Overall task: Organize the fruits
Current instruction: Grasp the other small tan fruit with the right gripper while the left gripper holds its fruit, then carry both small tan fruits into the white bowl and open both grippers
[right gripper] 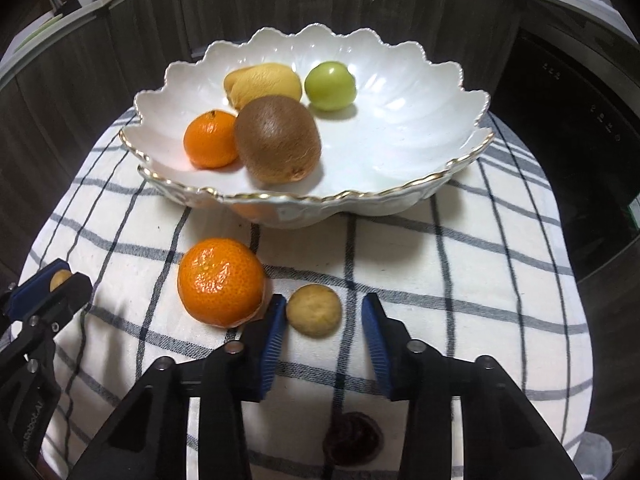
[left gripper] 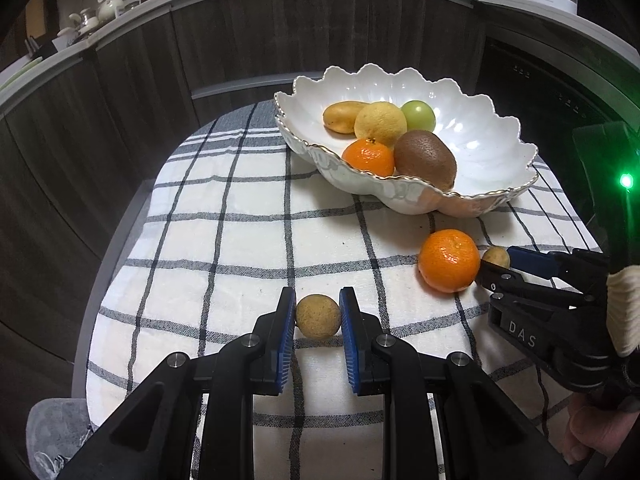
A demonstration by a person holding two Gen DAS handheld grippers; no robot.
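Left gripper [left gripper: 318, 316]: blue-padded fingers clenched on a small round tan fruit [left gripper: 318, 317], both pads touching its sides, fruit resting on the white cloth with dark grid lines [left gripper: 224, 240] that covers the table. Same gripper seen at the left edge of the right wrist view, fruit pinched between its pads.

Ahead and right of the left gripper: scalloped white bowl with gold rim [left gripper: 496, 152] holding a small tangerine [left gripper: 369, 157], brown fuzzy kiwi [left gripper: 425, 159], yellow lemon [left gripper: 380, 122], elongated yellow fruit [left gripper: 342, 117] and green round fruit [left gripper: 418, 116].

Large loose tangerine [right gripper: 221, 282] on the cloth, touching the outer side of the right gripper's left finger.

Right gripper [right gripper: 323, 316]: spread wide around a second small tan fruit [right gripper: 314, 310]; left pad just beside it, right pad apart.
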